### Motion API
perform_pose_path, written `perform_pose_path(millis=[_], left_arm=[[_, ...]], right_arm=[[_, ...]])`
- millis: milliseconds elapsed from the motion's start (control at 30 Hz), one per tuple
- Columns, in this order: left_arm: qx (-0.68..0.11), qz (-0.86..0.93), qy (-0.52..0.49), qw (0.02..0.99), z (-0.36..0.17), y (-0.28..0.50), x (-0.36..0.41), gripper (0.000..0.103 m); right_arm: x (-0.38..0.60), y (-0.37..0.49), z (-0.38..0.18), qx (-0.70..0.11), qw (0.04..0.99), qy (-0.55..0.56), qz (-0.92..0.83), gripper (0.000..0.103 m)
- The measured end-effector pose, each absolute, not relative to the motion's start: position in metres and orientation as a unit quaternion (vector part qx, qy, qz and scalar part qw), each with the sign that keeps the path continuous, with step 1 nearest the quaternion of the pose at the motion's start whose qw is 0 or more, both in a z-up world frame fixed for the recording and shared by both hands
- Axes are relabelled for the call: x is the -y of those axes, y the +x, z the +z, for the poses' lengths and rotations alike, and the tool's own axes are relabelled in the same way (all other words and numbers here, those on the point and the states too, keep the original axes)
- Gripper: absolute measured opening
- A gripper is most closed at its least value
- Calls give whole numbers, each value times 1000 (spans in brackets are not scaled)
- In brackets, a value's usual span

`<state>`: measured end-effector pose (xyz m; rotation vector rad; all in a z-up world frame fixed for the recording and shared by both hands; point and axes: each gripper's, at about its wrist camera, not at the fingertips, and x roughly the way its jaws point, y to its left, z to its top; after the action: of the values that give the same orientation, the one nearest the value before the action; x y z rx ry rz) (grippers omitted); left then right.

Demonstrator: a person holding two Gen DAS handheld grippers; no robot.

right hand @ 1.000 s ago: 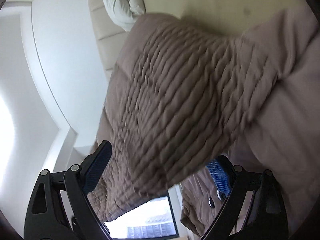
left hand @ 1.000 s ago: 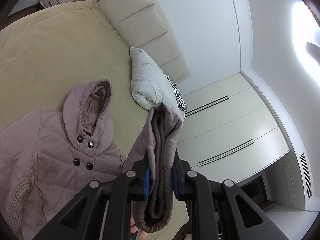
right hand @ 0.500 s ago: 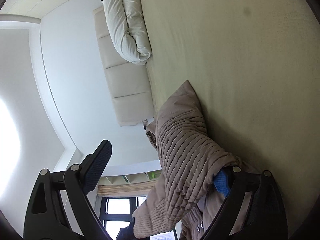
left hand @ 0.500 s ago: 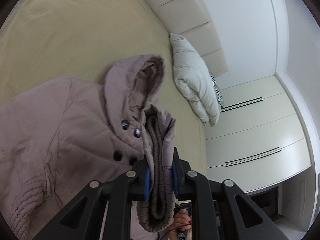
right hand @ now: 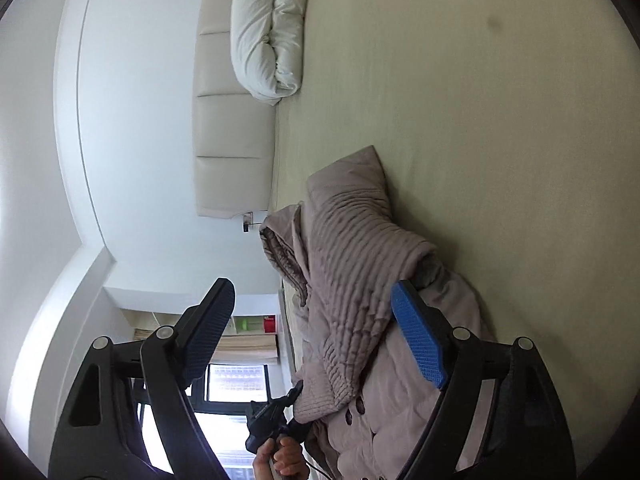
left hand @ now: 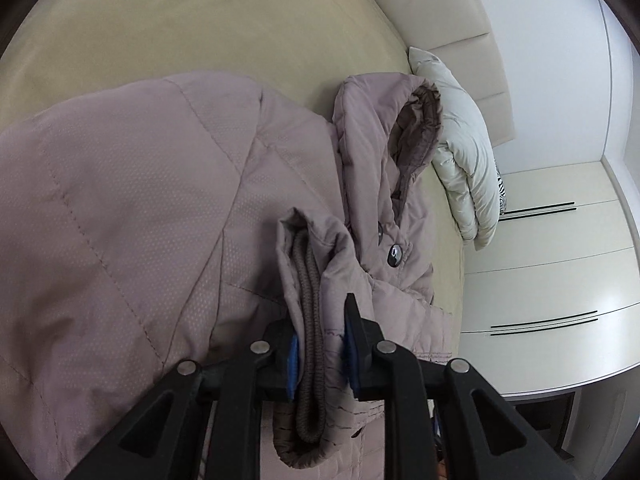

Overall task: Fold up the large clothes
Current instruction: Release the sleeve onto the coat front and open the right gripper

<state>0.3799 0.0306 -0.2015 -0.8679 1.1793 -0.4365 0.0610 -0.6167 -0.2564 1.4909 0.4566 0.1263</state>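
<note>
A mauve hooded quilted jacket (left hand: 120, 208) lies front up on the beige bed (left hand: 200, 20), its hood (left hand: 400, 132) toward the headboard. My left gripper (left hand: 318, 360) is shut on a sleeve cuff (left hand: 308, 280) with a ribbed inner band, held low over the jacket's chest near the dark buttons (left hand: 394, 256). In the right wrist view the other, ribbed-stitched sleeve (right hand: 348, 264) lies folded across the jacket (right hand: 400, 420). My right gripper (right hand: 312, 286) stands open behind it, its jaws closing, with the pads clear of the fabric. A hand (right hand: 280, 460) holds the left gripper (right hand: 276, 408) below.
A folded white duvet (left hand: 464, 152) (right hand: 272, 28) lies against the padded cream headboard (right hand: 232, 120). Cream wardrobe doors (left hand: 540, 280) stand beyond the bed's side. A window (right hand: 236, 380) shows past the far edge. Bare sheet (right hand: 500, 100) stretches beside the jacket.
My left gripper has come down with the cuff onto the jacket's chest. The right gripper has drawn back from the ribbed sleeve, which now lies folded over the jacket.
</note>
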Motion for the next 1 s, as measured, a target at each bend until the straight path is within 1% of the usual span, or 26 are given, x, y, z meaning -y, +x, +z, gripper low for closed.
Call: perform_pose_path(millis=[100,200,300,367,400,467,533,600,667,733,800,900,1000], left_arm=[[-536,-199,-380,727,-199,380,-23,22],[-538,-199,-368,732,-198,378,-21,24],[-535,-206,-360,736,-199,376,-22,26],[-531,-210,-362,737,-198,373,-26,29],[-530,-209,-361,738,-196,371,-28,30],[-523,-198,-354,750,-186,363,-34,32],[-503,-181,-349,770,-171,353,-42,43],[-477,-166,-333,796,-152,343,-44,49],[-456,-176,-307,817,-134,337,-32,49],[-453,-205,-278,822,-125,338,-11,49],[-465,-225,-260,816,-131,344,12,49],[-498,-214,-262,798,-163,357,28,49],[-504,-215,-272,791,-183,364,30,49]], right_arm=[[601,70,-222,-212,737,635,94,81],[588,112,-201,-219,761,599,118,81],[590,143,-219,-266,765,583,67,81],[595,154,-250,-304,756,578,36,80],[597,150,-264,-302,754,581,43,78],[595,143,-260,-290,777,556,56,77],[595,141,-247,-298,781,545,58,77],[600,134,-234,-290,780,553,49,79],[604,128,-213,-261,794,546,56,79],[605,140,-196,-258,806,530,63,79],[599,156,-191,-283,805,516,72,79],[592,178,-215,-331,799,501,47,79],[592,176,-232,-324,807,492,48,79]])
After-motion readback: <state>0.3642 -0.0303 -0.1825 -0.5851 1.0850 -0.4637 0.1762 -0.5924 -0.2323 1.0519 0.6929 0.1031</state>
